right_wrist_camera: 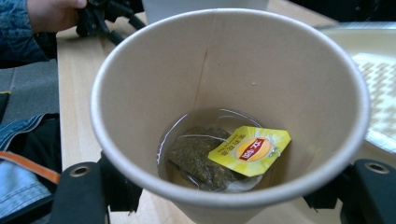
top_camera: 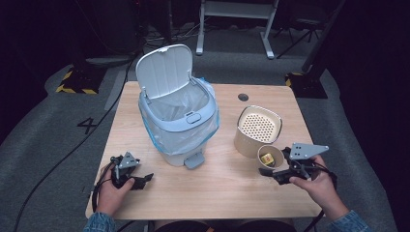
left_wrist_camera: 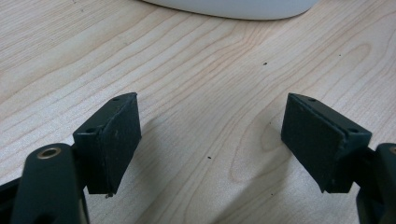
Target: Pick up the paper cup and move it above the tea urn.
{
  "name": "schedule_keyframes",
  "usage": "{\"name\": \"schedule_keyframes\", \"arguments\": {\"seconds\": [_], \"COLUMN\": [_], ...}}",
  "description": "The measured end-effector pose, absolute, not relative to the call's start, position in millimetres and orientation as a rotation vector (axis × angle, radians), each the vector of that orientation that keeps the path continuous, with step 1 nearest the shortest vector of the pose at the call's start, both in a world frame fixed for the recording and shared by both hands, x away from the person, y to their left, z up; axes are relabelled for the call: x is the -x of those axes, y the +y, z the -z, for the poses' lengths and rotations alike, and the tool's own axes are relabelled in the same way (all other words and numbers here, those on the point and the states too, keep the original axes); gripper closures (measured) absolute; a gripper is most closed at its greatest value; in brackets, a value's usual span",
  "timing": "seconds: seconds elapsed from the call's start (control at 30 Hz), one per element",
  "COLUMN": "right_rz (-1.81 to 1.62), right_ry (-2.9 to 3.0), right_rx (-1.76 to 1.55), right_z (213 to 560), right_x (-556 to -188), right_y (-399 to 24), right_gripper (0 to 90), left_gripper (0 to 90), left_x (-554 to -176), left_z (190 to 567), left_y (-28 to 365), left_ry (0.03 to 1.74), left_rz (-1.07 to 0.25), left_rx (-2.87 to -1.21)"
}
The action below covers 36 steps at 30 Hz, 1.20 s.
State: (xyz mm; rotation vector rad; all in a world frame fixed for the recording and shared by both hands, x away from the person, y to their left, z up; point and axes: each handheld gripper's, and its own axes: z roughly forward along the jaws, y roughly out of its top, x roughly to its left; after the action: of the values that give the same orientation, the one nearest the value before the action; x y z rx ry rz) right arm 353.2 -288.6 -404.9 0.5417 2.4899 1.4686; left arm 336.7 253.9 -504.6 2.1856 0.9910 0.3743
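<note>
The right hand-held gripper [top_camera: 269,172] is closing around a paper cup [top_camera: 270,157] near the right front of the tabletop [top_camera: 227,188] — in the right gripper view the cup [right_wrist_camera: 224,88] is sitting between the two black jaws, which are pressing in at its lower sides. Inside it a used tea bag [right_wrist_camera: 201,161] with a yellow tag [right_wrist_camera: 250,149] is lying in a little liquid. Just behind the cup a beige container with a perforated strainer insert [top_camera: 258,129] is standing, and further left a white pedal bin [top_camera: 176,118] is waiting with its lid [top_camera: 164,70] tipped up and a plastic liner showing.

The left hand-held gripper [top_camera: 143,179] is resting low over the front left of the tabletop, jaws spread wide with nothing between them.

The step in hand appears to be the pick-up of the cup. The next move is likely calling for a lift with the cup kept upright — the liquid could spill — then a tilt over the strainer to drain it, before the tea bag goes to the bin. A gentle squeeze matters, since the paper wall will buckle easily.
</note>
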Motion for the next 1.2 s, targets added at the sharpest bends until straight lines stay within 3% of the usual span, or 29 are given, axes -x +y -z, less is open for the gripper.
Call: {"name": "schedule_keyframes", "arguments": {"seconds": [0.63,1.2], "right_rz": [-1.442,-1.379], "right_ry": [2.397,2.399], "right_rx": [-0.617,-0.632], "right_z": [335.6,315.1], "right_x": [-389.4,-446.4], "right_y": [-311.9,-308.8], "right_gripper": [30.3,30.5], "left_gripper": [20.1,20.1], "left_x": [-345.0,-346.8], "left_z": [504.3,504.6], "left_y": [254.2,254.0], "left_ry": [0.962,0.963], "left_rz": [-0.368,-0.365], "left_rx": [-2.201,-2.196]}}
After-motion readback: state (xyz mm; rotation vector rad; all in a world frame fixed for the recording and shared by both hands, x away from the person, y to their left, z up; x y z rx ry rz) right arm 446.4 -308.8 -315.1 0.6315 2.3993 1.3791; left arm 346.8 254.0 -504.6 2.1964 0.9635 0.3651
